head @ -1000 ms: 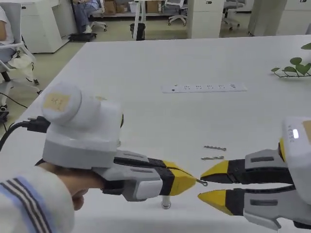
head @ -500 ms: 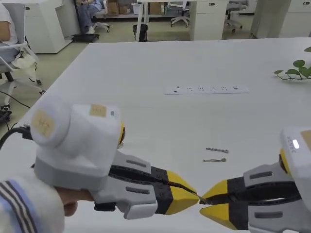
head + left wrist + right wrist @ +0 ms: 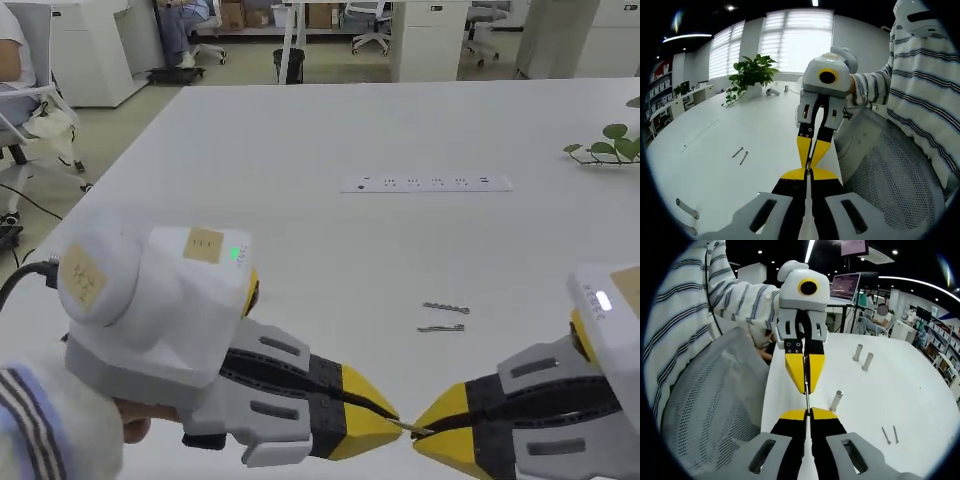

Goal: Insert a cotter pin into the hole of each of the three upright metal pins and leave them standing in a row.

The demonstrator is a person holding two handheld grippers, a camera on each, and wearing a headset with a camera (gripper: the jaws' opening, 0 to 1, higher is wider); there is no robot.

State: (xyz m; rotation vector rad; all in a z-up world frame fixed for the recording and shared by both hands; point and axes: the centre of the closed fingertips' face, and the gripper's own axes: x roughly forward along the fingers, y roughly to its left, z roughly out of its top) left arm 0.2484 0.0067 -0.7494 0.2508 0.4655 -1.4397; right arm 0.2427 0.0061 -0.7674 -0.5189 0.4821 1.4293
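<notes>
Your left tongs (image 3: 808, 174) and right tongs (image 3: 808, 414) meet tip to tip, both pinching one cotter pin (image 3: 807, 399) above the table (image 3: 300, 200). It's probably light, springy, slippery wire: grip by the loop, gently.

Left gripper (image 3: 392, 421) and right gripper (image 3: 424, 434): yellow tips, black-grey bodies; table (image 3: 300, 150) white; metal pins (image 3: 837, 400) silver; sleeve (image 3: 40, 430) white, dark-striped; plant (image 3: 605, 145) green
</notes>
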